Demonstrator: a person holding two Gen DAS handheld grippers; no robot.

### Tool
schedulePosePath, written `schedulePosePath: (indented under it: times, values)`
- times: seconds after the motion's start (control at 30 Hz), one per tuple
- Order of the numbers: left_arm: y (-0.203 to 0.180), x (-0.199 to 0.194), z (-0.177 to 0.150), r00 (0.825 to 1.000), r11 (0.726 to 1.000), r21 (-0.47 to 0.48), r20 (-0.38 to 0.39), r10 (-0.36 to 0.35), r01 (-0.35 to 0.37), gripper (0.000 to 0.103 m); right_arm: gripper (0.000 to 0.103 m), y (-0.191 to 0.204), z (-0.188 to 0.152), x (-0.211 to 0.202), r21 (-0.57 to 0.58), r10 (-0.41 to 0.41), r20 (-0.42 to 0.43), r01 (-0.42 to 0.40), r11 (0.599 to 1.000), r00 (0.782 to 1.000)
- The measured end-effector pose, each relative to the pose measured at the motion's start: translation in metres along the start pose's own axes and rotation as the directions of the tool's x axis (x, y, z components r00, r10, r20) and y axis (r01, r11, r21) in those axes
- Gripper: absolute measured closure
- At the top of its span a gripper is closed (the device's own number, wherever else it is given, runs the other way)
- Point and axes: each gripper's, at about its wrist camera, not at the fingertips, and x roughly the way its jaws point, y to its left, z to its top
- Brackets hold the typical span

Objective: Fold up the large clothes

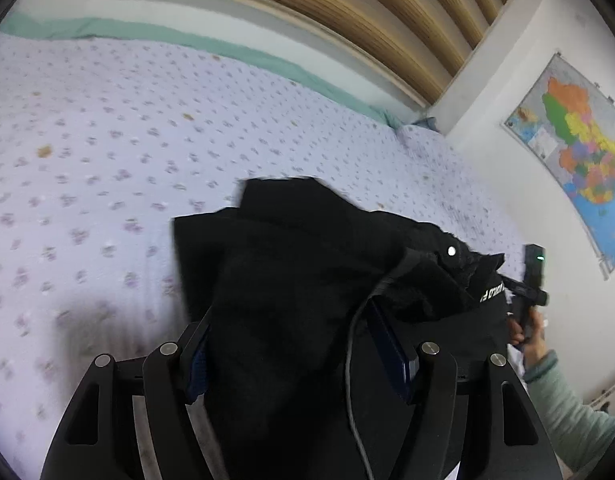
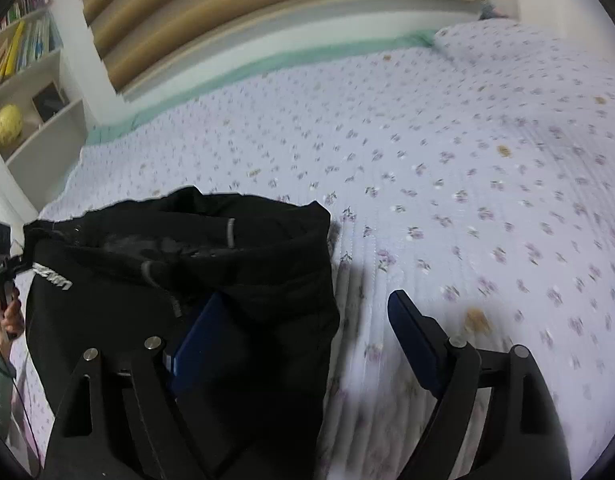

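Observation:
A black garment (image 1: 307, 248) with a fleecy lining, a grey drawstring and white lettering on its band lies bunched on the bed. In the left wrist view it drapes between and over the fingers of my left gripper (image 1: 285, 312). The jaws stand wide apart and the blue pads (image 1: 391, 348) do not pinch the cloth. In the right wrist view the same garment (image 2: 187, 248) covers the left finger (image 2: 203, 344) of my right gripper (image 2: 303, 296). Its right finger (image 2: 411, 336) hangs free over the sheet, so this gripper is open too.
The bed's lavender flowered sheet (image 2: 467, 160) stretches far and to the sides, with a green edge (image 1: 227, 46) by the wall. A wooden slatted panel (image 1: 327, 8) and a wall map (image 1: 579, 140) are behind. A bookshelf (image 2: 27, 60) stands at the left. A hand (image 1: 523, 332) grips the other handle.

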Motion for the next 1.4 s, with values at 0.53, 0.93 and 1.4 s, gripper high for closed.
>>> schedulePosePath:
  times: [0.53, 0.93, 1.4]
  values:
    - [-0.055, -0.07, 0.024, 0.956, 0.996, -0.027, 0.281, 0.085, -0.08, 0.094, 0.084, 0.072, 0.035, -0.068, -0.155, -0.205, 0.256, 0.249, 0.956, 0.945]
    - [0.018, 0.051, 0.058, 0.917, 0.91, -0.163, 0.056, 0.395, -0.382, 0.094, 0.085, 0.077, 0.115, 0.058, -0.015, -0.402, 0.099, 0.406, 0.914, 0.91]
    - [0.033, 0.032, 0.045, 0.954, 0.953, -0.093, 0.055, 0.294, -0.288, 0.08, 0.053, 0.008, 0.073, 0.063, 0.263, -0.166, 0.133, 0.127, 0.956, 0.977]
